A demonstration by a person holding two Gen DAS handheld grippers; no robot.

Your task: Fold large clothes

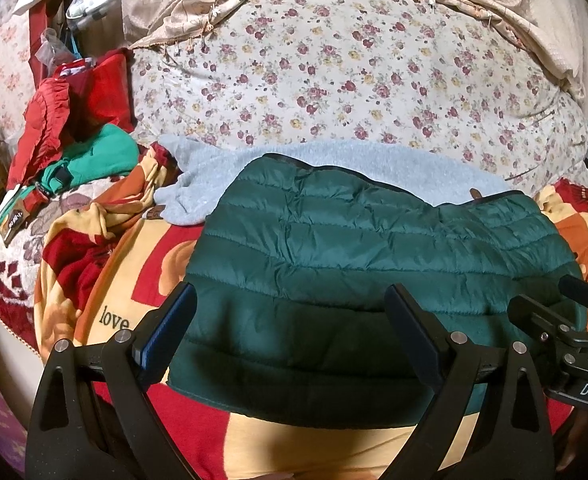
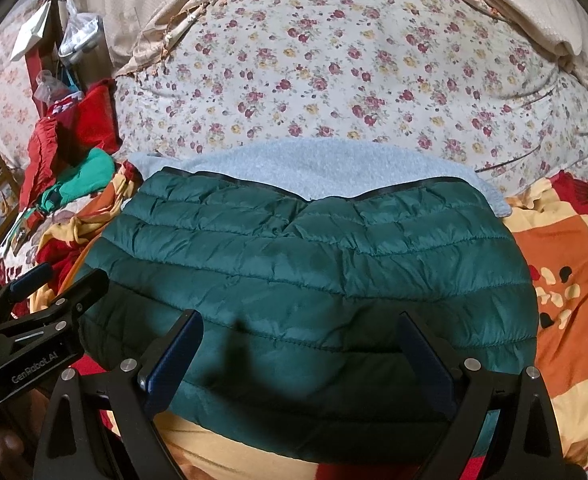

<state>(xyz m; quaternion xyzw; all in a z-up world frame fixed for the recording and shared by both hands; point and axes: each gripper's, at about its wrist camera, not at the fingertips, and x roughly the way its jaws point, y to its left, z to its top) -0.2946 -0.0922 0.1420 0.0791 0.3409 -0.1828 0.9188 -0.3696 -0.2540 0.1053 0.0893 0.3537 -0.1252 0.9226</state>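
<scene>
A dark green quilted puffer jacket (image 1: pixel 373 248) lies folded into a rough rectangle on the patterned blanket; it also fills the middle of the right wrist view (image 2: pixel 305 264). A light grey fleece garment (image 1: pixel 333 164) lies flat behind and partly under it, also seen in the right wrist view (image 2: pixel 305 168). My left gripper (image 1: pixel 290 300) is open and empty, hovering over the jacket's near left part. My right gripper (image 2: pixel 299 328) is open and empty over the jacket's near edge. The right gripper shows at the right edge of the left wrist view (image 1: pixel 565 328); the left one at the left edge of the right wrist view (image 2: pixel 38 320).
A yellow, orange and red blanket (image 2: pixel 565 280) covers the bed. A big floral duvet (image 1: pixel 353 72) is bunched behind. A pile of red and green clothes (image 1: pixel 78 136) sits at the left, with bags and clutter (image 1: pixel 82 4) above it.
</scene>
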